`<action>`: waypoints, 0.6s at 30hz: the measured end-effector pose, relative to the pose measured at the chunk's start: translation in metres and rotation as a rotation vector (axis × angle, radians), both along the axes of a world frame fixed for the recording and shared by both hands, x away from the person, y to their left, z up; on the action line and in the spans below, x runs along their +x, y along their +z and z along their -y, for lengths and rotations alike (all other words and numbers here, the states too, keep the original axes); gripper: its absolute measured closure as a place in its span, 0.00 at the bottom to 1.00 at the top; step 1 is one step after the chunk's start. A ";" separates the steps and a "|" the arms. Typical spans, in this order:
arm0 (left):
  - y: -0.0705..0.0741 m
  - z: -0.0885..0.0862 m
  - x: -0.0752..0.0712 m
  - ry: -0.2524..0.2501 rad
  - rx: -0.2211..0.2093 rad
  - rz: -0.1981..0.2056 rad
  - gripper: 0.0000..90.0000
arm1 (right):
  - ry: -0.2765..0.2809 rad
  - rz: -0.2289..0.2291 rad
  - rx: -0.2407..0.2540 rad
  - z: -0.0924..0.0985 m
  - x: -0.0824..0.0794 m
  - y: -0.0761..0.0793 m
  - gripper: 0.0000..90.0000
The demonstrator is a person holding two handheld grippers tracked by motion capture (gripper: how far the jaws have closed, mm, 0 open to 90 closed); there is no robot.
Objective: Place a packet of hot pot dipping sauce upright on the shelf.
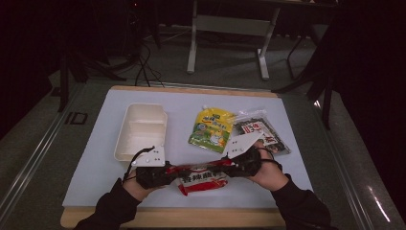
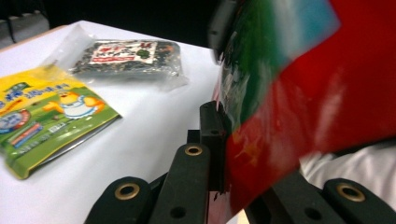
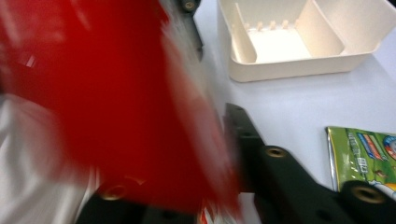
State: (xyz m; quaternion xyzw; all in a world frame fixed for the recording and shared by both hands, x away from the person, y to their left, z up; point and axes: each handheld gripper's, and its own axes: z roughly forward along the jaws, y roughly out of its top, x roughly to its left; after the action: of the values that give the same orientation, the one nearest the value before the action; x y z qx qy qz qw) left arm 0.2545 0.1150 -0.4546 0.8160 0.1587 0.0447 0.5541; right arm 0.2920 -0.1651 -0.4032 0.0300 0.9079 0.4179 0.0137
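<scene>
A red snack packet (image 1: 203, 179) lies across the near middle of the white mat, held at both ends. My left gripper (image 1: 170, 172) is shut on its left end, and in the left gripper view the red film (image 2: 303, 107) is pinched between the black jaws of that gripper (image 2: 224, 126). My right gripper (image 1: 230, 167) is shut on the packet's right end. In the right gripper view the blurred red packet (image 3: 107, 93) covers the left jaw of that gripper (image 3: 215, 121).
A cream divided box (image 1: 141, 129) (image 3: 289, 42) stands at the left rear. A yellow-green pouch (image 1: 210, 127) (image 2: 51, 116) (image 3: 369, 149) and a dark clear-wrapped packet (image 1: 258, 129) (image 2: 130, 58) lie behind the grippers. The white mat (image 1: 95, 163) ends near the table's wooden front edge.
</scene>
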 end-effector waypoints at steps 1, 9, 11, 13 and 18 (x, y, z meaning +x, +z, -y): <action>0.000 0.000 0.000 -0.001 -0.001 -0.001 1.00 | 0.007 -0.004 0.000 0.000 0.000 0.000 1.00; 0.001 -0.002 0.002 0.013 -0.037 0.004 0.90 | -0.010 -0.027 0.009 -0.001 0.001 0.006 1.00; 0.000 -0.003 0.001 0.040 -0.048 0.012 0.70 | -0.022 -0.015 0.011 -0.001 0.002 0.007 1.00; 0.000 -0.005 -0.001 0.077 -0.058 0.013 0.51 | -0.034 -0.007 0.011 -0.001 0.003 0.009 1.00; -0.007 -0.012 -0.005 0.113 -0.079 -0.020 0.18 | -0.075 0.014 0.034 0.003 0.010 0.019 1.00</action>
State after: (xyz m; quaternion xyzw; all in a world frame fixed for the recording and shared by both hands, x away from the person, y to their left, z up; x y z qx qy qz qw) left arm 0.2495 0.1273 -0.4621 0.7836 0.2115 0.0615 0.5809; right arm 0.3025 -0.1685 -0.3844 0.0614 0.8989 0.4324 0.0352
